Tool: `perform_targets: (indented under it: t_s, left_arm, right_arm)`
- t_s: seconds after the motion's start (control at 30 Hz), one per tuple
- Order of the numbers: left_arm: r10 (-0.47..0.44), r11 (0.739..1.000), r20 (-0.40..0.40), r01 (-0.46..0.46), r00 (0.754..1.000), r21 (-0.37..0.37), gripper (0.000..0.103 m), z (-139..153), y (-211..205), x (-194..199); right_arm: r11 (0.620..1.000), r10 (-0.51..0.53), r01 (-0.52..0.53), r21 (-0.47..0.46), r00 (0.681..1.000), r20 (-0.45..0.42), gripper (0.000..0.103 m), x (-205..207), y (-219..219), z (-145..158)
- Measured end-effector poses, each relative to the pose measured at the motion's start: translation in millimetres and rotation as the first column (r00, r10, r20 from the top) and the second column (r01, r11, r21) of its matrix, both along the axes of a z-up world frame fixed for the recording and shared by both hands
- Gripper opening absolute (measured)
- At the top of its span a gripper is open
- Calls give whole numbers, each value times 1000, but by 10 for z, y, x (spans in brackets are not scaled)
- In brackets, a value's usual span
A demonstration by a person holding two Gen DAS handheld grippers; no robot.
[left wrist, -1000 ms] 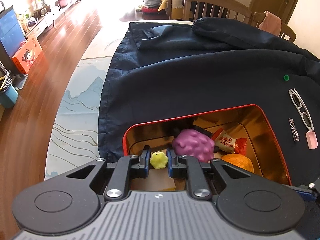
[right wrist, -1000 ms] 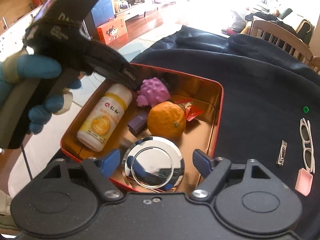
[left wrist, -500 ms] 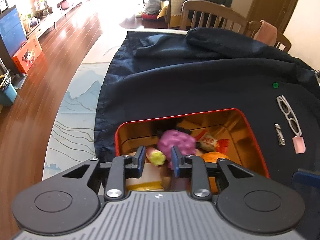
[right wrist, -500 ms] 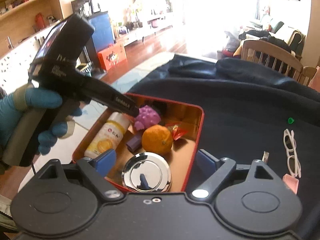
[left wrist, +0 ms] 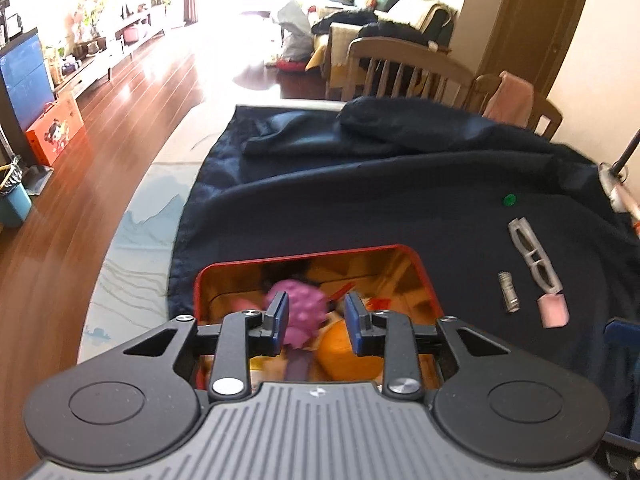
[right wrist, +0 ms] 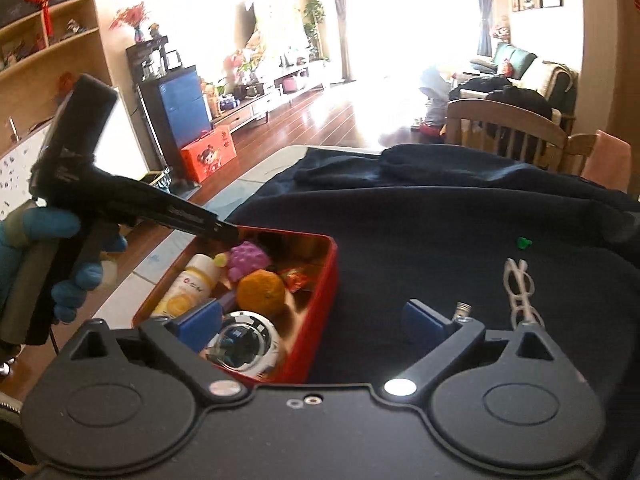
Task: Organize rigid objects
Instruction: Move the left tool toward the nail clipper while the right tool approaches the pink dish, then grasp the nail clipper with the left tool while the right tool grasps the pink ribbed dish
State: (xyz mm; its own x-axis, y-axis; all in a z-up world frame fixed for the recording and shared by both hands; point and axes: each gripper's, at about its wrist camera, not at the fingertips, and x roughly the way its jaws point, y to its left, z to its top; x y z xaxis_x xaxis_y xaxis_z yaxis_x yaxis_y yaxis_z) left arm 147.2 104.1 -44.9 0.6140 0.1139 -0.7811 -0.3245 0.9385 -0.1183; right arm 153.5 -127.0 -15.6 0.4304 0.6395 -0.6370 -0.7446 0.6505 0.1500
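A red tin box (left wrist: 310, 254) (right wrist: 326, 280) sits on the dark cloth. In it lie a purple bumpy toy (left wrist: 304, 310) (right wrist: 248, 260), an orange (right wrist: 260, 294), a white bottle (right wrist: 192, 288), a small yellow piece (right wrist: 220, 259) and a shiny round lid (right wrist: 244, 346). My left gripper (left wrist: 316, 316) is open and empty above the box. My right gripper (right wrist: 312, 326) is open and empty above the box's near right corner. White glasses (left wrist: 534, 256) (right wrist: 520, 292), a nail clipper (left wrist: 508, 292), a pink eraser (left wrist: 554, 310) and a green pin (left wrist: 509, 200) (right wrist: 523, 243) lie on the cloth to the right.
The dark cloth (left wrist: 380, 192) covers the table, bunched at the far side. Wooden chairs (left wrist: 404, 68) stand behind the table. The table's left edge (left wrist: 132, 240) drops to a wood floor.
My left gripper opened, let go of the small yellow piece into the box, and rose and drew back. My right gripper also rose and drew back to the right.
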Motion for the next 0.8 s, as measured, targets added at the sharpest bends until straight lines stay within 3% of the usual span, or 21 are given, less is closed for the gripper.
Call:
perform_targets:
  t_s: [0.1,0.13,0.43,0.8]
  left_arm:
    - [3,1000,40,-4,999,6,72,110,-142,-10]
    - [6,1000,61,-7,998,16,79,149,-201,-19]
    - [-24,1000,94,25,995,0,84,246,-666,145]
    - [-83,996,86,84,993,-7,84,164,-1359,523]
  right_arm:
    - [1000,-24,24,5,1000,0,98,62,-187,7]
    - [999,-33,33,5,999,0,98,85,-252,5]
    - [993,-114,114,-20,993,-12,103,336,-824,-90]
    - [983,-160,160,-95,987,7,103,640,-1143,-325]
